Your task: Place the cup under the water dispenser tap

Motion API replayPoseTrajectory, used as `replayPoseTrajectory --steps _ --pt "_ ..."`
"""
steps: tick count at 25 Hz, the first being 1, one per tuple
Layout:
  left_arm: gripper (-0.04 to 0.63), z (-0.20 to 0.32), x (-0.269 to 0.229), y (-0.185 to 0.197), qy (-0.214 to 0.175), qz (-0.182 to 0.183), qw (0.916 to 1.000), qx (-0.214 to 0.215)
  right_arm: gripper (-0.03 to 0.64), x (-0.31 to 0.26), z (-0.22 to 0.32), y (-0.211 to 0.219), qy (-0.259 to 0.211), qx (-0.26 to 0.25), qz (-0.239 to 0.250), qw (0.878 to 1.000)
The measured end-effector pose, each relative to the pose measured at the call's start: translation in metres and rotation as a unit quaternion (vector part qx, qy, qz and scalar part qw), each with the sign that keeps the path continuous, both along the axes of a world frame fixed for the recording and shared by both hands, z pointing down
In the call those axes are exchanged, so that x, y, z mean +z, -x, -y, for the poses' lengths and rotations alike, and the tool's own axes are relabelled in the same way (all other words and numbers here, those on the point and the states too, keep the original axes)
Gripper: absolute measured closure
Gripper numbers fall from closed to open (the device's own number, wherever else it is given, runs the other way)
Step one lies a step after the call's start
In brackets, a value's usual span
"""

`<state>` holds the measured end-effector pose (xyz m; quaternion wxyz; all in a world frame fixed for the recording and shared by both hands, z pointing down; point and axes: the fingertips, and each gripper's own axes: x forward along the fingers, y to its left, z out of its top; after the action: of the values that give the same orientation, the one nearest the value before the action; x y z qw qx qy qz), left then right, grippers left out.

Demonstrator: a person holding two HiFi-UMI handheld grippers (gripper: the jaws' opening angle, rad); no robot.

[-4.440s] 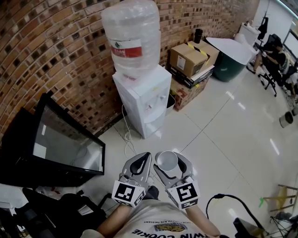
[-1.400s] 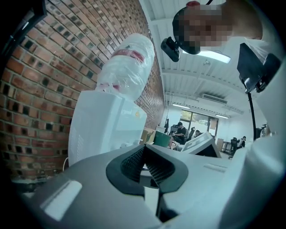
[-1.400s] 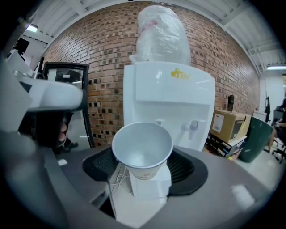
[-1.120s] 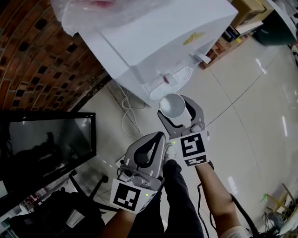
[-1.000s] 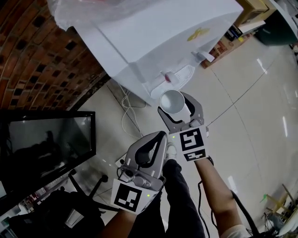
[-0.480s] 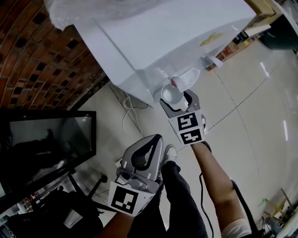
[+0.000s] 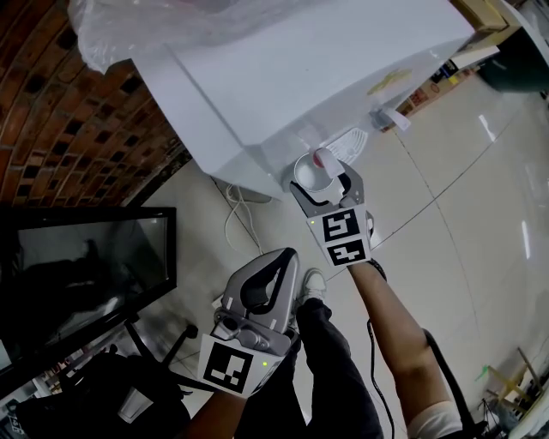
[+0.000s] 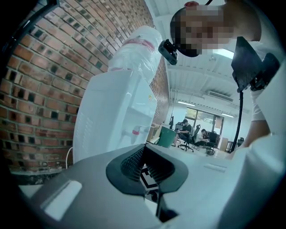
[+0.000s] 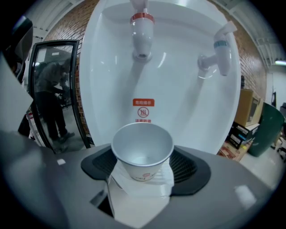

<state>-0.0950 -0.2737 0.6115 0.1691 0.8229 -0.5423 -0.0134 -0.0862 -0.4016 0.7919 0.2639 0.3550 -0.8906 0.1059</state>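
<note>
A white paper cup stands upright on the dispenser's white drip tray, directly below the red-banded tap. My right gripper has a pad on each side of the cup. Its jaws are opening, and a sliver of white shows between the cup wall and the pads. In the head view the cup sits in the white dispenser's recess under the red tap, inside my right gripper. My left gripper hangs lower, shut and empty, its tips meeting.
A blue-banded tap sits right of the red one. The water bottle tops the dispenser, against a brick wall. A black screen lies at left, cables run on the floor, and my leg is below.
My right gripper carried the cup forward and down into the dispenser recess, under the red tap. The left gripper stayed where it was.
</note>
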Motion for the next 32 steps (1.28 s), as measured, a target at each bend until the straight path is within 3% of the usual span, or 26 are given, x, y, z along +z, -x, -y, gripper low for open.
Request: replayPoseTrajectory --steps 11,22,30,32 --pt "0.603 -0.007 0.0 -0.005 0.002 -0.002 1.0 0.008 0.236 -0.007 -0.007 0.002 0.017 0.0 0.032 0.999" --pt "0.604 -0.025 -0.009 -0.008 0.001 0.006 0.9999 0.016 0.227 -0.02 -0.03 -0.02 0.012 0.011 0.02 1.0" --pt "0.604 -0.038 -0.044 -0.012 -0.007 0.006 0.9999 0.012 0.231 -0.076 -0.078 -0.035 0.017 0.025 0.028 0.999" --pt "0.604 -0.042 -0.056 -0.014 -0.011 0.008 0.9998 0.012 0.261 -0.1 -0.092 -0.041 0.01 0.027 0.032 0.999"
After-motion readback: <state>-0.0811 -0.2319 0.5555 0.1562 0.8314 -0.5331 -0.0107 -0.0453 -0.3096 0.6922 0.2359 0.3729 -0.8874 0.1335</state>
